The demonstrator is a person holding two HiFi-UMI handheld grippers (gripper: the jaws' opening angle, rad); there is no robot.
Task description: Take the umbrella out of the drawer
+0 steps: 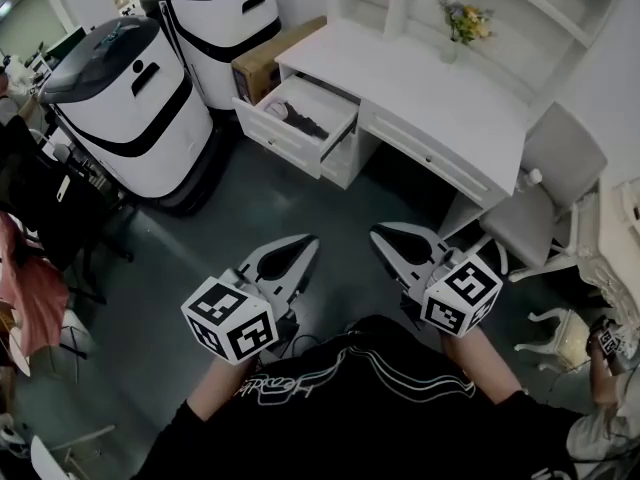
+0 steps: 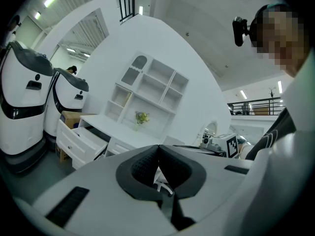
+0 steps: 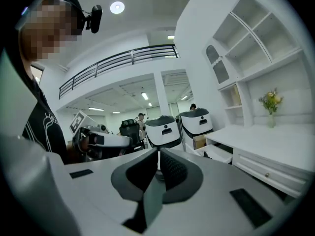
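Note:
A white desk (image 1: 430,88) has one drawer (image 1: 297,118) pulled open at its left end. A dark folded umbrella (image 1: 307,121) lies inside it. Both grippers hover low in front of me, well short of the desk and over the dark floor. My left gripper (image 1: 307,241) has its jaws together and holds nothing; in the left gripper view (image 2: 158,147) the open drawer (image 2: 81,137) shows far off to the left. My right gripper (image 1: 379,234) is likewise shut and empty, and in the right gripper view (image 3: 158,152) the drawer (image 3: 219,153) lies to the right.
Two large white-and-black machines (image 1: 130,98) (image 1: 225,18) stand left of the desk, with a cardboard box (image 1: 272,60) between them and it. A grey chair (image 1: 545,193) is at the desk's right. A flower vase (image 1: 458,26) stands on the desktop under white shelves.

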